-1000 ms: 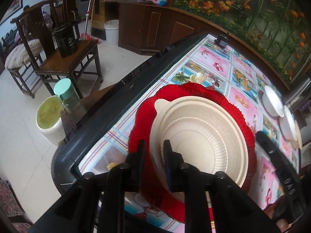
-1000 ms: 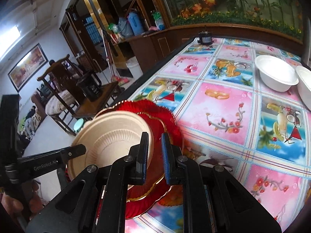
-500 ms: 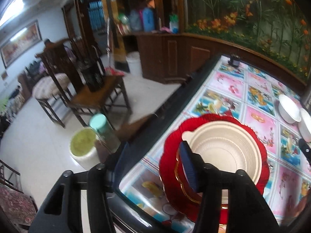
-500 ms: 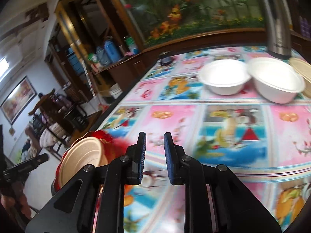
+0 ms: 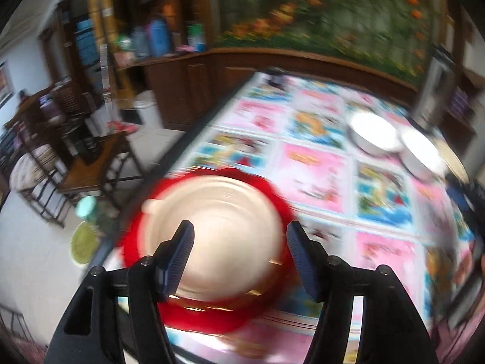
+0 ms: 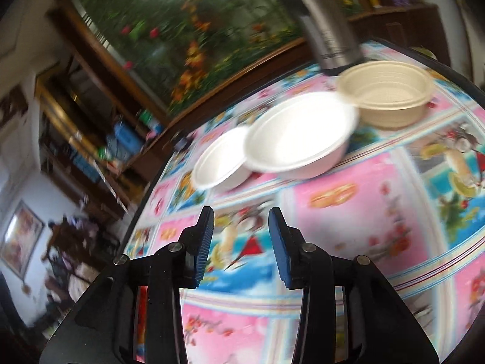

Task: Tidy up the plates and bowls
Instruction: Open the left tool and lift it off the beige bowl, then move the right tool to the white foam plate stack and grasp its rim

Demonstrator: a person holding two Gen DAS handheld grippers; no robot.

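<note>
The beige plate is lying on the red plates at the near edge of the patterned tablecloth. The left gripper is hovering over that beige plate, its jaws having just been opening, nothing between them. Farther from the beige plate, two white bowls and a beige bowl are sitting together beside a steel kettle. The right gripper is facing those bowls, jaws likewise just opening and empty.

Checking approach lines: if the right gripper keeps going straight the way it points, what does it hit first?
Probably the tablecloth: the right gripper is open and empty, aimed down at a bare patch. The white bowls lie further along that line. Depth is unclear through the blur.
</note>
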